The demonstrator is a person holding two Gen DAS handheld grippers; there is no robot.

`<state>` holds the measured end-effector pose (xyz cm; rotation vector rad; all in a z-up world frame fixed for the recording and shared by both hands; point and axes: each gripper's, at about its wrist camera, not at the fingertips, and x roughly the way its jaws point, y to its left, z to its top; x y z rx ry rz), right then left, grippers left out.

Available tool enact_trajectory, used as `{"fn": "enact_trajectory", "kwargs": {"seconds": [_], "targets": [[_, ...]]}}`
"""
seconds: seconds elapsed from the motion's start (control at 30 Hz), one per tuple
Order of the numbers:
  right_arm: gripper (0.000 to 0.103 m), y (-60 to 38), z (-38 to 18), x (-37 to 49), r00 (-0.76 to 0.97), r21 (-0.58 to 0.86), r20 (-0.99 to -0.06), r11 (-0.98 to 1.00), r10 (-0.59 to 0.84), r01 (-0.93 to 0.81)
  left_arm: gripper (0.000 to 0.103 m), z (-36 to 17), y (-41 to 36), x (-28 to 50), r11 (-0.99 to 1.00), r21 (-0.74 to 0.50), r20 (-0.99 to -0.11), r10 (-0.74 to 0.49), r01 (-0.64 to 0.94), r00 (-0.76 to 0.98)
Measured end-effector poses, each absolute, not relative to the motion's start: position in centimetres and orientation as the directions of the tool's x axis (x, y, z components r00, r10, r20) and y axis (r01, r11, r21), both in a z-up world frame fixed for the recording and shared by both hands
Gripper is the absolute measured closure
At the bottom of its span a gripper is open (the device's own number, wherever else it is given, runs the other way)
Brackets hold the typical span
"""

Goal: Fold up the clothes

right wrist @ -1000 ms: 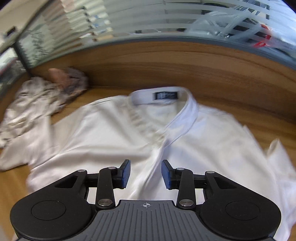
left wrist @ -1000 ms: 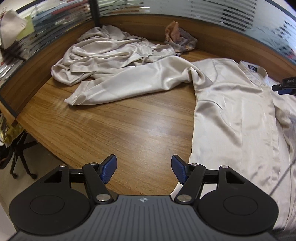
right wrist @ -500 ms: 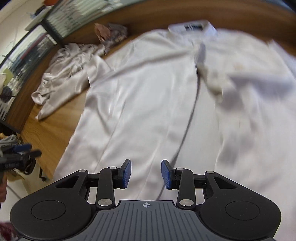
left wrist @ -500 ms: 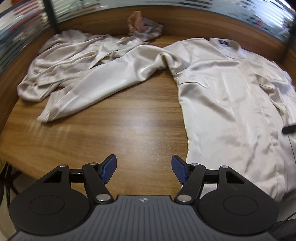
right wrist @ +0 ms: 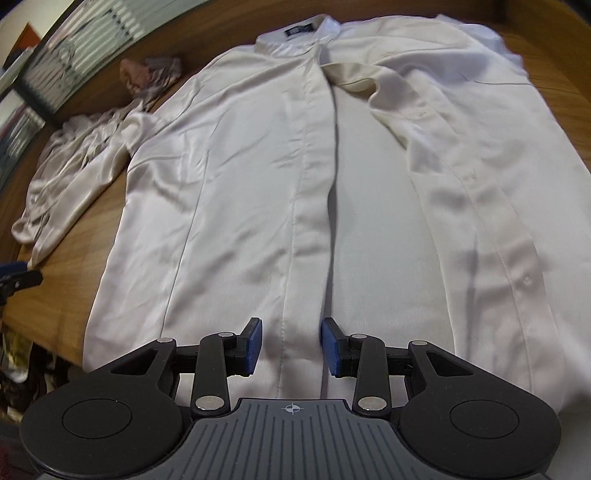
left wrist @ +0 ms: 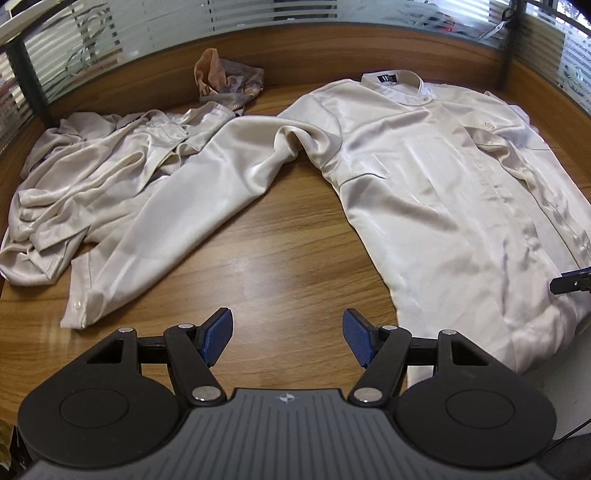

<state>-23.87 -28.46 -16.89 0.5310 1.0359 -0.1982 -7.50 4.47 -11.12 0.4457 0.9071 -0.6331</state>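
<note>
Now we hold both grippers empty, fingers apart: our right gripper (right wrist: 291,345) sits over the shirt (right wrist: 295,166) hem, placket running straight away toward the collar (right wrist: 295,31); our left gripper (left wrist: 287,341) faces bare table (left wrist: 280,258), sleeve (left wrist: 184,218) ahead-left.

The shirt (left wrist: 436,192) runs off the right edge of the left wrist view, and its hem there is hidden behind the left gripper (left wrist: 288,341). In the right wrist view the collar label (right wrist: 299,31) is too blurred to read. The crumpled garment (right wrist: 70,166) beyond the sleeve is smeared by motion blur.
</note>
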Motion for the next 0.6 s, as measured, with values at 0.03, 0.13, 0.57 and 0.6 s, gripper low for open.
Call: {"fn": "enact_trajectory", "kwargs": {"seconds": [0.03,0.13,0.57,0.6], "targets": [[0.064,-28.5,-16.9,-24.0,0.514,0.335,-0.853,0.852,0.093,0.403,0.031,-11.0,4.6,-7.4,0.732,0.095,-0.829,-0.317,0.675,0.461],[0.064,-28.5,-17.1,-24.7,0.538,0.375,-0.835,0.835,0.116,0.402,0.031,-10.9,4.9,-7.3,0.727,0.094,-0.821,-0.33,0.68,0.466],[0.099,-29.2,-17.2,-26.2,0.542,0.426,-0.82,0.827,0.183,0.366,0.028,-11.2,5.3,-8.3,0.694,0.076,-0.824,-0.361,0.716,0.437],[0.099,-29.1,-16.9,-26.2,0.537,0.411,-0.826,0.835,0.171,0.366,0.028,-11.3,5.3,-8.4,0.692,0.072,-0.826,-0.363,0.718,0.432]]}}
